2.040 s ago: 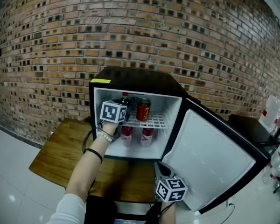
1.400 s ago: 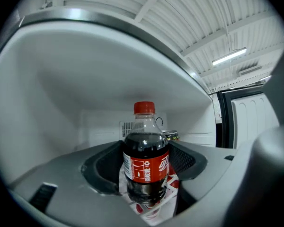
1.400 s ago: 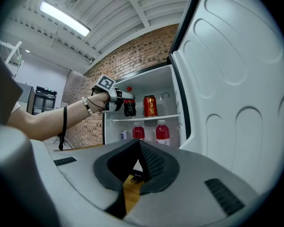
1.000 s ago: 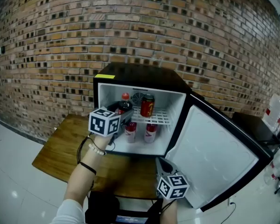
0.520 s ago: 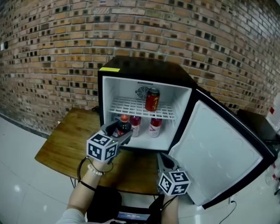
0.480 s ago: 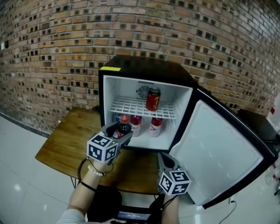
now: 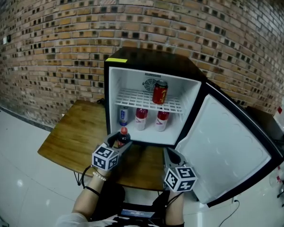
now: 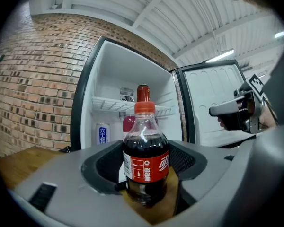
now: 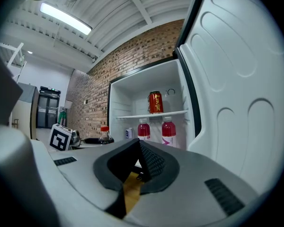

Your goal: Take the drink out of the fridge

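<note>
A small cola bottle (image 8: pixel 146 162) with a red cap and red label stands upright between the pads of my left gripper (image 8: pixel 146 174), which is shut on it. In the head view the bottle (image 7: pixel 123 137) and left gripper (image 7: pixel 119 143) hang over the wooden table (image 7: pixel 75 136), just in front of the open black mini fridge (image 7: pixel 151 60). My right gripper (image 7: pixel 170 157) is low beside the fridge door (image 7: pixel 227 150). Its jaws (image 9: pixel 139 157) are shut with nothing between them.
Inside the fridge a red can (image 7: pixel 160 92) stands on the wire shelf. Below it are two pink bottles (image 7: pixel 141 118) and a small blue-and-white can (image 7: pixel 124 115). The white-lined door swings wide to the right. A brick wall stands behind.
My left gripper has drawn the cola bottle out of the fridge, toward me and down over the table. The right gripper has stayed near the door.
</note>
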`<state>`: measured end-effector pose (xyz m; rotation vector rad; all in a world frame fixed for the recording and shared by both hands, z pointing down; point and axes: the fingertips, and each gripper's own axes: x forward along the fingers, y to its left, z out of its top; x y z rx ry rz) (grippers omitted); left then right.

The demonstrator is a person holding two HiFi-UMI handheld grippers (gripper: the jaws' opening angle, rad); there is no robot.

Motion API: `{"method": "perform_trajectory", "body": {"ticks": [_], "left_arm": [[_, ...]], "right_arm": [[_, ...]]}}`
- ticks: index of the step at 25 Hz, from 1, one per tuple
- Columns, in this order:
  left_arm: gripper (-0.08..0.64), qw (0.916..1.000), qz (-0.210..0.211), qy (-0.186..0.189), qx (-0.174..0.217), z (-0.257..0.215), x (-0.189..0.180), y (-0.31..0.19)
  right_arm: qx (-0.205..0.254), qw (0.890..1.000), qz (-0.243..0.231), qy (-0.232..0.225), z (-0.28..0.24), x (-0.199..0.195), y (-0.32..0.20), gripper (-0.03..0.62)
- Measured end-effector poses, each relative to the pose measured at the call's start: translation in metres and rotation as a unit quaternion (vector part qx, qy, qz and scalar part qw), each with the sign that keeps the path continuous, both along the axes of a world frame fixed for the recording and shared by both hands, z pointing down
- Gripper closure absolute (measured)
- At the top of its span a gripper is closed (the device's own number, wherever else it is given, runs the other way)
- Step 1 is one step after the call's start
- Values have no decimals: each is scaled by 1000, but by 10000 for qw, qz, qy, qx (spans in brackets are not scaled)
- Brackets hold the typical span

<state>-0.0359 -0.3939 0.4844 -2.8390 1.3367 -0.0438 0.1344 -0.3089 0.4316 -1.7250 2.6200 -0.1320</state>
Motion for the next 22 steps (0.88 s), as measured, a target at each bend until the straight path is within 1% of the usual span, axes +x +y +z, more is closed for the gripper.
{"method": "perform_trajectory", "body": {"ticks": [5, 8, 12, 19, 22], "left_arm": [[261, 9998, -187, -65, -60, 31, -8, -3], [262, 9996, -217, -37, -164, 48, -9, -3], [261, 9993, -248, -102, -267, 66, -8, -3], [261, 9992, -257, -130, -277, 67, -12, -1], [261, 9988, -342, -186, -289, 71, -14, 0]], "right_arm": [[-10, 10000, -32, 1, 0, -4, 1, 575], [-33, 10000, -50, 11, 1, -5, 1, 575], [-71, 9999, -67, 36, 6, -5, -1, 575], [-161, 9999, -36, 23, 12, -4, -5, 575], [-216, 9997, -40, 43, 18, -5, -6, 575]]}}
